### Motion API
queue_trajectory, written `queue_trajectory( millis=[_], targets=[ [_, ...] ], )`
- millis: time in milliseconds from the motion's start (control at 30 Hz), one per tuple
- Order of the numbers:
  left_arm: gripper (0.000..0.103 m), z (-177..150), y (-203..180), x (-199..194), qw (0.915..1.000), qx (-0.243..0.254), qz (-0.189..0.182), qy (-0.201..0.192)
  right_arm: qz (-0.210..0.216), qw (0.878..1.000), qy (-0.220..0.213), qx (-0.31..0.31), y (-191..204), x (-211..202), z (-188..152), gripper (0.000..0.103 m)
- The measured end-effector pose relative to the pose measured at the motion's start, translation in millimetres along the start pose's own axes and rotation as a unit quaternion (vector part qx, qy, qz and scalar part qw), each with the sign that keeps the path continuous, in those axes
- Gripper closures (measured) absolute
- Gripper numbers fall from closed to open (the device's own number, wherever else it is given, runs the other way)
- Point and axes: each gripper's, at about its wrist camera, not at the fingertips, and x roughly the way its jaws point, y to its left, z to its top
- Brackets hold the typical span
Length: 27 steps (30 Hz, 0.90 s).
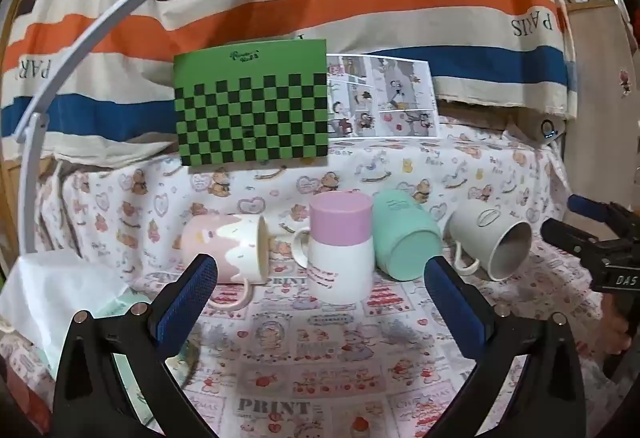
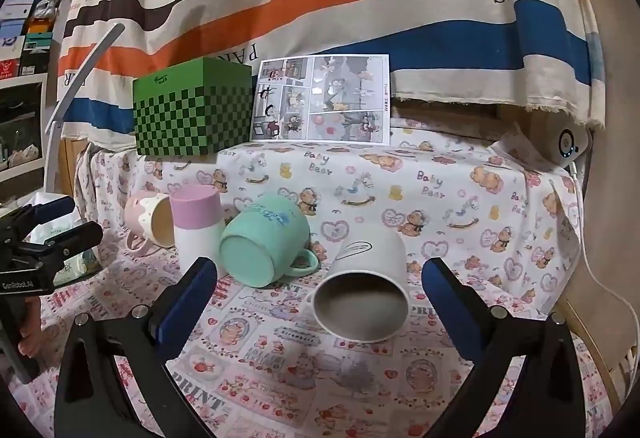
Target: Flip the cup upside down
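On "PRINT" tablecloth [image 1: 276, 408], white cup [image 2: 366, 290] sideways, left gripper [image 1: 320, 278] and right gripper [image 2: 320, 278] released, "PARIS" curtain [image 1: 532, 24]

Four mugs on the printed cloth, one inverted, three tipped over.

At frame centre a pink-and-white mug [image 1: 340, 250] was stood upside down; a pink drip-pattern mug [image 1: 228, 250] to its left, a mint mug [image 1: 404, 238] and a grey-white mug [image 2: 366, 290] to its right were laid on their sides.
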Motion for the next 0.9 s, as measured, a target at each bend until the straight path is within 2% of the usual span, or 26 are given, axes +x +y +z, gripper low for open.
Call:
queue_trajectory(
  millis=[900],
  targets=[
    [0.000,1.4,3.3,-1.8,0.9994,-0.016,0.031,0.002,-0.009,1.000,0.001,0.007,0.2,-0.5,-0.7,0.000]
  ],
)
